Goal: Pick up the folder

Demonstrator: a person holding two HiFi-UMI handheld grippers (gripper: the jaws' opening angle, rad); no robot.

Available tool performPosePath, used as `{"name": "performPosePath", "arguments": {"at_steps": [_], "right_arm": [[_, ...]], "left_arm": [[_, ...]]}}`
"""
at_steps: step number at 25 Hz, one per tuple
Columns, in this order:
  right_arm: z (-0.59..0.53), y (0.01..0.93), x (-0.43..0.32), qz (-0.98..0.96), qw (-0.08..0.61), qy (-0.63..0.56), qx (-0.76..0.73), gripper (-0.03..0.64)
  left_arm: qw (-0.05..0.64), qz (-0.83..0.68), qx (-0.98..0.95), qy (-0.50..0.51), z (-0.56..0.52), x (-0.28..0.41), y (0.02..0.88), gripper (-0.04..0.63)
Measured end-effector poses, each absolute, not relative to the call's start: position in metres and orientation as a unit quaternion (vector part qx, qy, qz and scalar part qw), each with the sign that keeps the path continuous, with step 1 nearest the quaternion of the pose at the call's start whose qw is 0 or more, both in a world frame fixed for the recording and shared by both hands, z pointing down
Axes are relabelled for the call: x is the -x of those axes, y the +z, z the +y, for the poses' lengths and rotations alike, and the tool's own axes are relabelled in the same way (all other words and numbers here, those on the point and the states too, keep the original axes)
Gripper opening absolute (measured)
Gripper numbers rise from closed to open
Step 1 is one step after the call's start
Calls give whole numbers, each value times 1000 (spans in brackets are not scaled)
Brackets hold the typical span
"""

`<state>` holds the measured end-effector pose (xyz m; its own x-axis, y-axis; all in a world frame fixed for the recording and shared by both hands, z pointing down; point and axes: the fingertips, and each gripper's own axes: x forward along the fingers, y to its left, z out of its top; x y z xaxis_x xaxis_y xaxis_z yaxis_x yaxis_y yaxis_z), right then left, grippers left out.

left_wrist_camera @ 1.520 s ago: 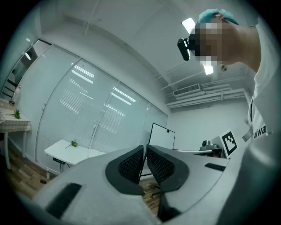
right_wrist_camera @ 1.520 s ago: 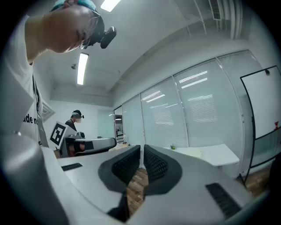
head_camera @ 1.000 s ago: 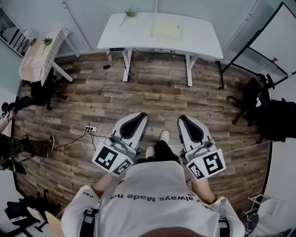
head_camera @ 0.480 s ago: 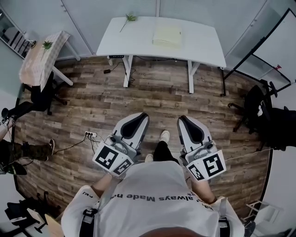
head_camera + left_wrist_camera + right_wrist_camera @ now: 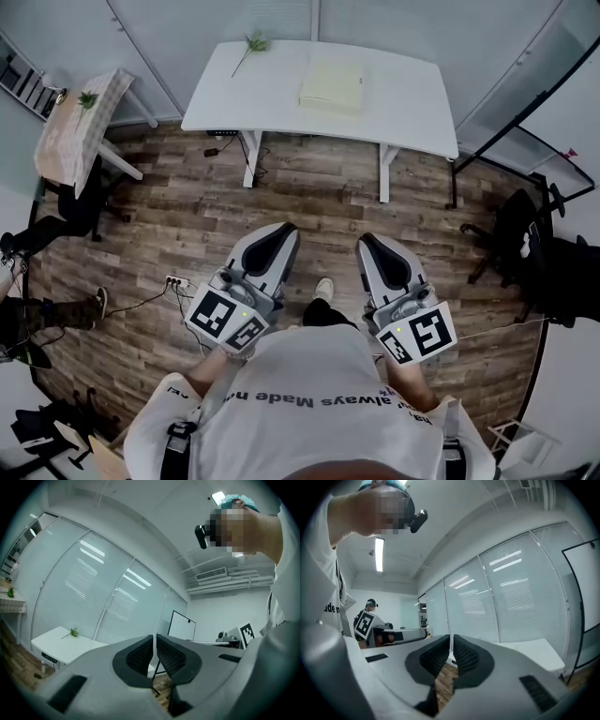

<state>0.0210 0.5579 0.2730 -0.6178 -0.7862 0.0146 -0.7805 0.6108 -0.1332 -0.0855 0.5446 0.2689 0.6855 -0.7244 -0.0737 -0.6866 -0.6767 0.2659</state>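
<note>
A pale yellow folder (image 5: 332,85) lies flat on the white desk (image 5: 403,103) at the far side of the room, right of the desk's middle. Well short of the desk, both grippers are held level at waist height over the wooden floor. The left gripper (image 5: 278,231) is shut with nothing between its jaws, and the left gripper view (image 5: 154,645) shows its black pads pressed together. Beside it the right gripper (image 5: 369,240) is likewise shut and empty, its pads (image 5: 451,645) meeting in the right gripper view. The folder does not show in either gripper view.
A green sprig (image 5: 251,44) lies on the desk's left end. A small cloth-covered table (image 5: 73,131) stands at the left with a chair beneath it. A black office chair (image 5: 521,230) and a whiteboard frame (image 5: 514,122) stand at the right. A power strip (image 5: 177,281) lies on the floor.
The desk and folder sit larger and lower in the head view, as the person has walked toward them. Both grippers stay shut and side by side.
</note>
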Motion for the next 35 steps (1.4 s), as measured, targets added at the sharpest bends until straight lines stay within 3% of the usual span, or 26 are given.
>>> {"name": "performPosePath", "arguments": {"at_steps": [14,35], "right_arm": [[436,282,-108,904,17,-68,421,29],[298,283,-75,905,6,-65,420,28]], "left_arm": [[103,-400,-908,-77,427,-4,273,28],[105,-399,-907,-85,290,27,276,28]]}}
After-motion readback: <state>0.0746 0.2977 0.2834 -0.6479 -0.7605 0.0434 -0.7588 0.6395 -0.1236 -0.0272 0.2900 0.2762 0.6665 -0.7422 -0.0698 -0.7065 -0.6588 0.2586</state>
